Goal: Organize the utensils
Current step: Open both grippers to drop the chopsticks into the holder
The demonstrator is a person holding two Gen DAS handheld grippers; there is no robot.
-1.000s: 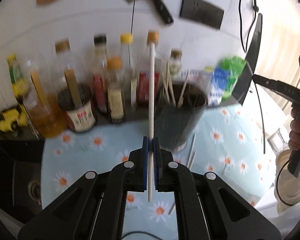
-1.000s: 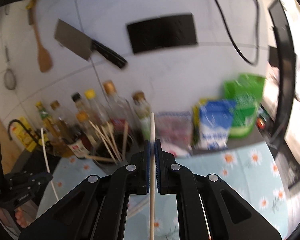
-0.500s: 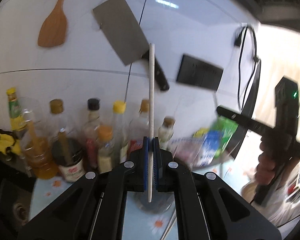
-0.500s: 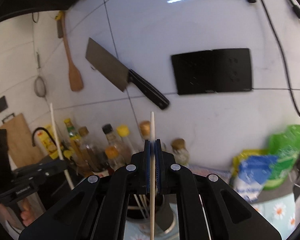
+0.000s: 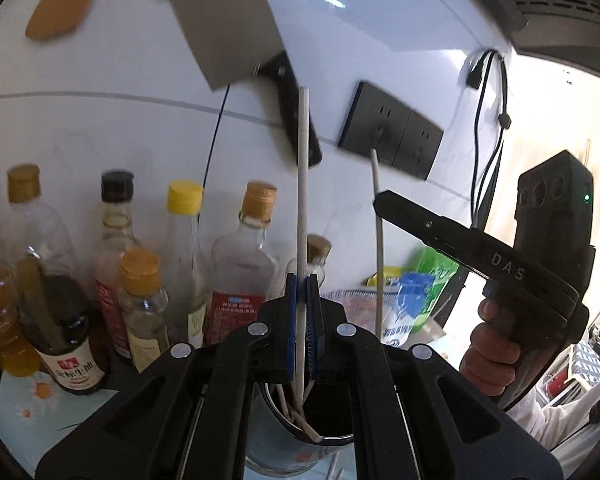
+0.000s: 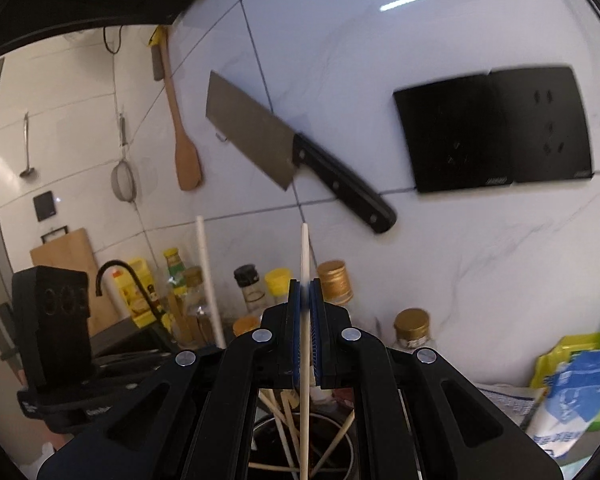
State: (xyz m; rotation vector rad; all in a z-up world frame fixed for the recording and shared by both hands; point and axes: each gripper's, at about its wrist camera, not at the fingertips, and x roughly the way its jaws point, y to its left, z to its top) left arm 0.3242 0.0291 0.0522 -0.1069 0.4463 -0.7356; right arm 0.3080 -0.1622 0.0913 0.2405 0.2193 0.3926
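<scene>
While both tools are hovering above the utensil cup (image 5: 300, 446), the left tool (image 5: 301, 332) is clamping an upright white chopstick (image 5: 303, 184); the right tool (image 6: 305, 340) is clamping a second chopstick (image 6: 305, 256), its lower end inside the cup.

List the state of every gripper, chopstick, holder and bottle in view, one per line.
left gripper: shut on a white chopstick, held upright.
right gripper: shut on a second white chopstick, upright.
utensil holder: directly below both grippers, already holding several chopsticks.
bottles: standing upright, capped.
cleaver: hanging on the wall.
</scene>
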